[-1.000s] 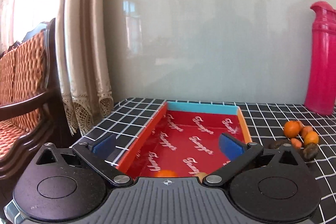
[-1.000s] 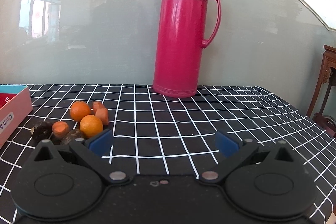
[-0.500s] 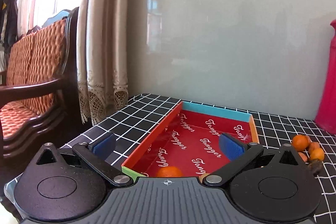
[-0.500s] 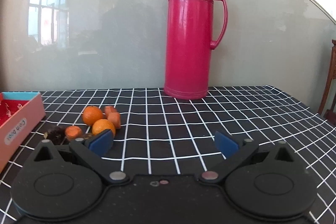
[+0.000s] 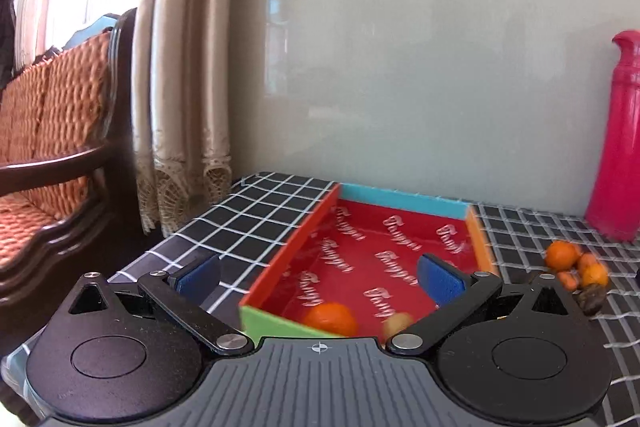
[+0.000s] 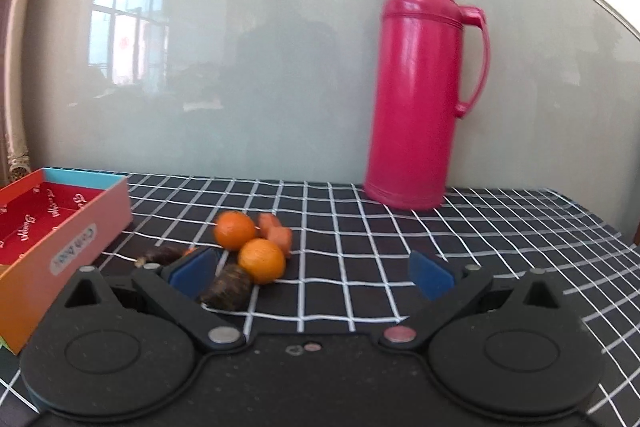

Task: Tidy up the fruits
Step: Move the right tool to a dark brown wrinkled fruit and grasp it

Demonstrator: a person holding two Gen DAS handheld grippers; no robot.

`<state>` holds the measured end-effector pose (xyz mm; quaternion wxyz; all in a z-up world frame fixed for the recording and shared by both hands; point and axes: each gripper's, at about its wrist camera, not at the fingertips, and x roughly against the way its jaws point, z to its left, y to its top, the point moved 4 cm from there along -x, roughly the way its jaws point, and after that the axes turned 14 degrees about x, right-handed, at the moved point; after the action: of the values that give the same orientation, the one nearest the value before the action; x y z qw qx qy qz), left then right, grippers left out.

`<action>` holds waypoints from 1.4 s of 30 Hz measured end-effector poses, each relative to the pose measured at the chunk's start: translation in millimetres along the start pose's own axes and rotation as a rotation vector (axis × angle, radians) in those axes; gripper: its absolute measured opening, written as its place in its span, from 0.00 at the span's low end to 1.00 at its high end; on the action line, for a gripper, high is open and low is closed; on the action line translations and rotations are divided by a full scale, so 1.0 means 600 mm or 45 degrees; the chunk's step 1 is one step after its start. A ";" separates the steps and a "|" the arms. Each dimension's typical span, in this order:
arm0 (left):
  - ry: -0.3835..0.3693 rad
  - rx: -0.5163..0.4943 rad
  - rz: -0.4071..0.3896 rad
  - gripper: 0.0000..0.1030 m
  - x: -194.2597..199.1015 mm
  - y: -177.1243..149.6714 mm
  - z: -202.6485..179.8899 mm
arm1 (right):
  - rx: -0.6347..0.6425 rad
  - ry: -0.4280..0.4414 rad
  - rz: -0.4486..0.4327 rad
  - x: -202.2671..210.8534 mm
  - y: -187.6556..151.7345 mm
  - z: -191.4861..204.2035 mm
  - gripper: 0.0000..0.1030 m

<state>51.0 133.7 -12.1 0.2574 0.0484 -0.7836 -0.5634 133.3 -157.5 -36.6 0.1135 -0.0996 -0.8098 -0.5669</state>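
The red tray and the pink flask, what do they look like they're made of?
The red tray looks like printed cardboard: thin flat walls, sharp folded corners, a glossy lettered lining. The pink flask looks like moulded plastic: uniform colour, soft sheen, ribs around the shoulder and a one-piece handle. Painted metal cannot be ruled out.

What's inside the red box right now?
Inside the red box: one orange and a small pale fruit by the near wall. The left gripper's body covers the near corner.
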 end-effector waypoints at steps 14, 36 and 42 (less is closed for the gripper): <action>0.133 -0.024 0.013 1.00 -0.027 0.013 0.065 | 0.088 0.058 0.080 -0.038 0.005 0.058 1.00; 0.226 0.145 0.007 1.00 -0.046 0.035 0.166 | 0.052 0.133 0.304 -0.111 -0.006 0.102 0.39; 0.267 0.217 0.034 1.00 -0.057 0.038 0.197 | 0.050 0.133 0.323 -0.121 -0.004 0.106 0.35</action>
<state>31.3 255.6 -31.0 0.3403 0.1182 -0.7981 -0.4830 197.1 -100.8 -81.5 0.2284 -0.1691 -0.7947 -0.5364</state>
